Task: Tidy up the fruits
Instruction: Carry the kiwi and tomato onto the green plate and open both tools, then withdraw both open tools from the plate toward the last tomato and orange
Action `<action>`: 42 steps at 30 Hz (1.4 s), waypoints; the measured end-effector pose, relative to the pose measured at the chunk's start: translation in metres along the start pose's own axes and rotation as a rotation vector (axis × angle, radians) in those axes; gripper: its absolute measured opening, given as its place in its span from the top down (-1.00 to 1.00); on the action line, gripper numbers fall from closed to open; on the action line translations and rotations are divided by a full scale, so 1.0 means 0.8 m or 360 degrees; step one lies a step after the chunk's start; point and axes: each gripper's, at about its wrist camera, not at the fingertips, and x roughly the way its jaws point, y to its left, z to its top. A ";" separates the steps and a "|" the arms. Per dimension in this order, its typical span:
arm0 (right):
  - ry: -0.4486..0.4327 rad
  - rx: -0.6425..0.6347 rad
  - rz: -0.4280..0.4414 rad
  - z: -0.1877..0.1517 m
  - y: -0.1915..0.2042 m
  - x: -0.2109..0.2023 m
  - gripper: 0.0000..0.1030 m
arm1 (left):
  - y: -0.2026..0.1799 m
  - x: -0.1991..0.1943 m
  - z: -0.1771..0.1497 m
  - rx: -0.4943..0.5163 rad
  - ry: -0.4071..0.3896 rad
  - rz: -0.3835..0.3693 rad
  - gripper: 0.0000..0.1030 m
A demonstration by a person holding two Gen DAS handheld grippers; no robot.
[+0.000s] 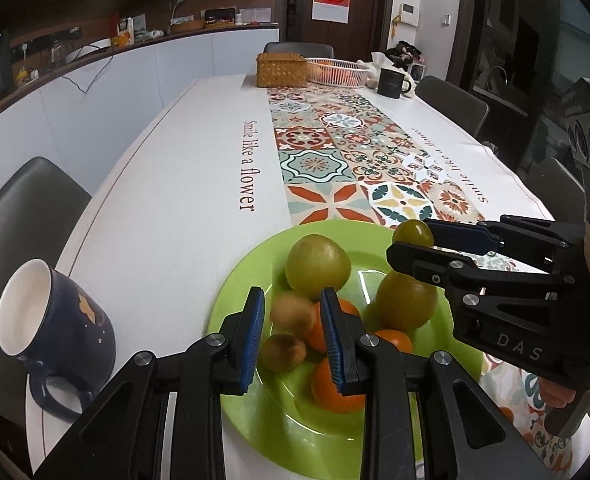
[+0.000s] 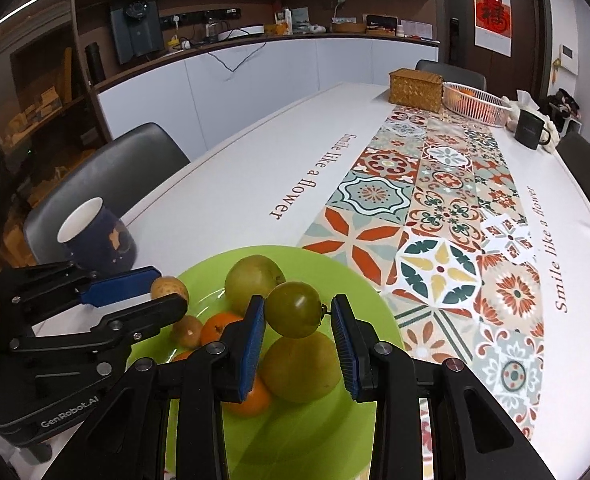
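Over the plate (image 2: 359, 280), the left tool (image 2: 167, 290) pinches a kiwi (image 2: 169, 287) and the right tool (image 2: 297, 322) a green fruit (image 2: 293, 310); either round fruit, lightly gripped, could slip and roll off the desk (image 2: 235, 184).

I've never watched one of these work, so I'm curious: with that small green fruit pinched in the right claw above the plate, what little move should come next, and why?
Probably ease the right claw down and set the green fruit on the bare right part of the green plate. The fruit hangs above a bigger fruit, so releasing here would likely send it rolling.
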 end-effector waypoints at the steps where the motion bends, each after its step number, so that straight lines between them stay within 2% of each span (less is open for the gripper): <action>1: 0.0001 0.0000 0.0001 0.000 0.000 0.002 0.32 | 0.000 0.001 0.000 0.0000 0.0000 -0.0003 0.44; 5: -0.0002 -0.0005 -0.0004 0.000 0.000 0.004 0.32 | 0.000 0.002 -0.001 -0.0005 0.0002 0.0007 0.27; 12: -0.0046 0.0005 -0.0002 -0.005 0.000 -0.020 0.22 | -0.012 -0.028 -0.004 0.0009 -0.0069 0.0042 0.17; 19: -0.0137 0.0001 0.0002 -0.018 0.006 -0.072 0.20 | -0.030 -0.083 -0.010 0.0023 -0.0182 0.0059 0.05; 27: -0.0217 -0.0024 0.0002 -0.040 0.015 -0.131 0.15 | -0.058 -0.140 -0.028 0.0058 -0.0267 0.0082 -0.18; 29: -0.0231 -0.0028 -0.0001 -0.048 0.016 -0.145 0.07 | -0.065 -0.151 -0.033 0.0073 -0.0282 0.0087 -0.21; 40: -0.0249 -0.0109 -0.0012 -0.088 0.012 -0.198 0.06 | -0.110 -0.189 -0.068 0.0154 -0.0305 0.0082 -0.37; 42: -0.0246 -0.0145 -0.0010 -0.095 0.013 -0.203 -0.02 | -0.116 -0.192 -0.076 0.0169 -0.0304 0.0084 -0.38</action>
